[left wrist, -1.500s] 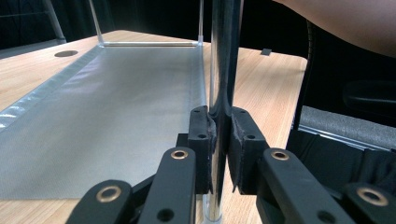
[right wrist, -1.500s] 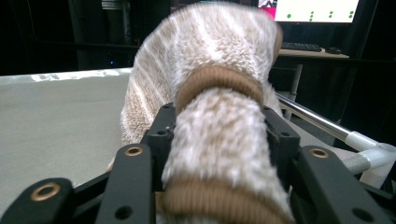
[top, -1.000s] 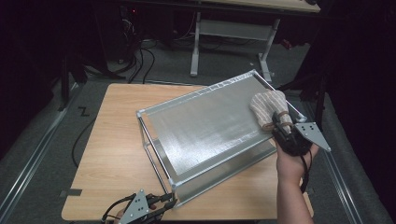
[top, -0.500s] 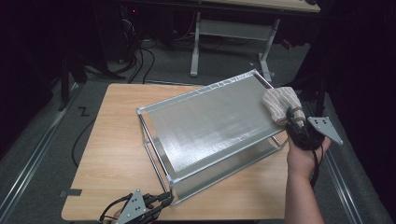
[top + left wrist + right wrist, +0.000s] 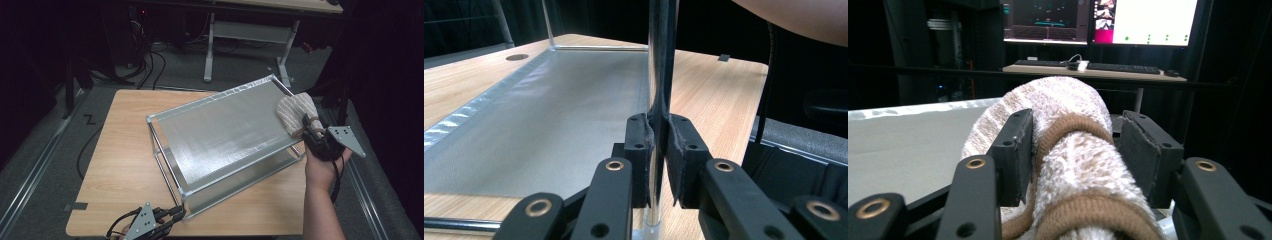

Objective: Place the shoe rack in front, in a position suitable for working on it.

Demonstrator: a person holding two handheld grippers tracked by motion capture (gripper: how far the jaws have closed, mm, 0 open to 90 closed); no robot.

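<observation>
A two-tier metal rack (image 5: pixel 225 130) stands at an angle on the wooden table (image 5: pixel 120 150). My left gripper (image 5: pixel 177 214) sits at the rack's near corner, shut on the chrome corner post (image 5: pixel 660 60), its pads (image 5: pixel 640 145) clamped on both sides. A beige cloth with brown trim (image 5: pixel 296 111) lies bunched on the top shelf's far right corner. My right gripper (image 5: pixel 310 127) is behind it with the cloth (image 5: pixel 1068 100) between its jaws, which have just been opening. One pad (image 5: pixel 1015 150) touches the cloth; a narrow gap shows at the other.
The rack's lower shelf (image 5: pixel 549 115) stretches away from the held post. Past the table stand a desk frame (image 5: pixel 250 35) and floor cables (image 5: pixel 150 60). A desk with monitors (image 5: pixel 1098 20) and a keyboard (image 5: pixel 1123 67) lies beyond the cloth. The person's right forearm (image 5: pixel 320 210) comes in at the bottom right.
The right gripper and the cloth have shifted a little to the right, out to the top shelf's right corner. The left gripper has stayed on the post.
</observation>
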